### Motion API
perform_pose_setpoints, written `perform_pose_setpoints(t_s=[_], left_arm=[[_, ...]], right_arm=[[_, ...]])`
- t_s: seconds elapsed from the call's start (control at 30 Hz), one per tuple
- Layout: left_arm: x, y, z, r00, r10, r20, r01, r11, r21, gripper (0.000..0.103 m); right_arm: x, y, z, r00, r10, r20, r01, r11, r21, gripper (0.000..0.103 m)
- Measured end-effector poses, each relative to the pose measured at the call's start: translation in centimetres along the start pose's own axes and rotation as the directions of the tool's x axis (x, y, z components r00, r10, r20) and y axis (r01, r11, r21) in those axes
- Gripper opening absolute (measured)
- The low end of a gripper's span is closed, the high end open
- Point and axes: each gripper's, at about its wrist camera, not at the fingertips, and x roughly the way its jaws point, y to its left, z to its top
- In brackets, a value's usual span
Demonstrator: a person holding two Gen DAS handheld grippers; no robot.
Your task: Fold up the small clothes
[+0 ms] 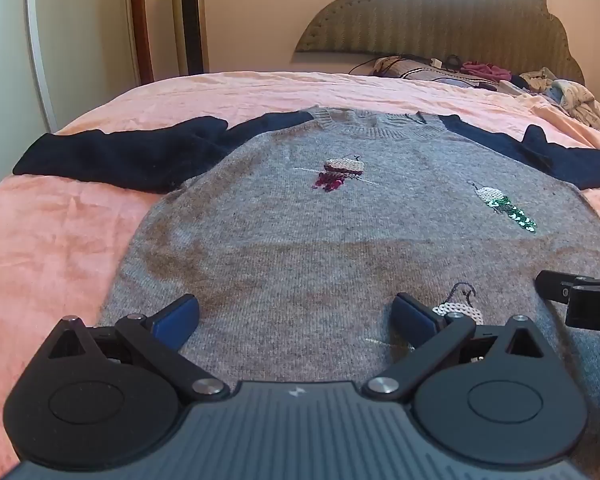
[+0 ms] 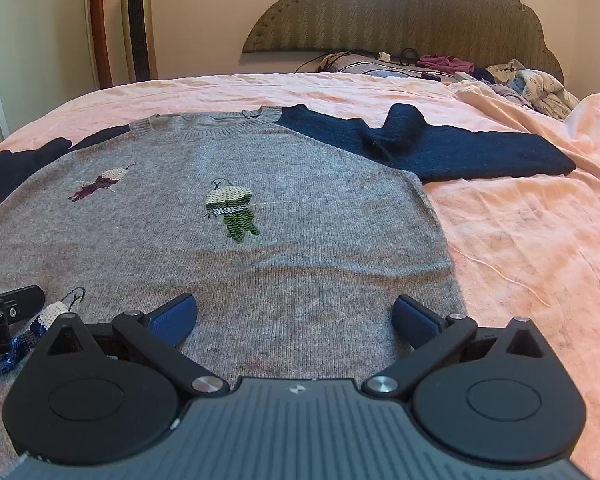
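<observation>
While I hold my left gripper [image 1: 296, 316] low over the near end of the sweater [image 1: 340, 248], its jaws stand wide apart with nothing between them. From this camera the grey sweater lies spread flat, front up, on the pink bedspread [image 1: 52, 232], neckline toward the headboard [image 1: 440, 16]. Its navy left sleeve [image 1: 116, 160] stretches out to the side, the cuff end doubled back on itself. A maroon sequin figure [image 1: 340, 174] sits mid-chest and a green one [image 1: 504, 208] farther right; a third, pale one [image 1: 458, 308] lies just beside my right-hand blue pad [image 1: 414, 316]. My other gripper's finger [image 1: 580, 296] pokes in at the right edge, near the cloth. A heap of clothes [image 1: 540, 84] lies by the headboard.

Through the right wrist camera, my right gripper [image 2: 296, 316] is equally wide open and holds nothing, hovering above the sweater's [image 2: 300, 240] lower right part. The navy right sleeve [image 2: 460, 152] reaches out over the bedspread [image 2: 540, 240], with a raised fold near the shoulder. The green figure [image 2: 236, 210] is ahead of me, the maroon one [image 2: 100, 184] to the left. My left gripper's finger [image 2: 12, 304] shows at the left edge. A tall gold tower appliance [image 2: 138, 20] stands against the far wall.
</observation>
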Motion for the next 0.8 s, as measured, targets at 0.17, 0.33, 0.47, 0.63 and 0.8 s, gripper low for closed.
perform_pose_setpoints(t_s=[0.17,0.33,0.47,0.63,0.8], left_arm=[[0.12,-0.04,0.25,1.0,0.0,-0.016,0.0,1.0,-0.002,0.103],[0.17,0.1,0.36,1.0,-0.004,-0.021,0.004,1.0,-0.007,0.103],[0.44,-0.01,0.38,1.0,0.007,-0.009,-0.007,1.0,-0.008,0.103],[0.28,-0.02,0.19,1.0,0.011,-0.002,-0.011,1.0,-0.007,0.103],[0.13,-0.13,0.15,1.0,0.013,-0.001,-0.013,1.0,-0.005,0.103]], right_arm=[[0.0,-0.01,0.01,1.0,0.0,0.0,0.0,1.0,0.001,0.103],[0.01,-0.01,0.0,1.0,0.0,0.0,0.0,1.0,0.001,0.103],[0.0,0.0,0.0,1.0,0.0,0.0,0.0,1.0,0.001,0.103],[0.0,0.01,0.0,1.0,0.001,0.0,-0.001,1.0,0.001,0.103],[0.0,0.01,-0.01,1.0,0.001,0.0,-0.001,1.0,0.001,0.103]])
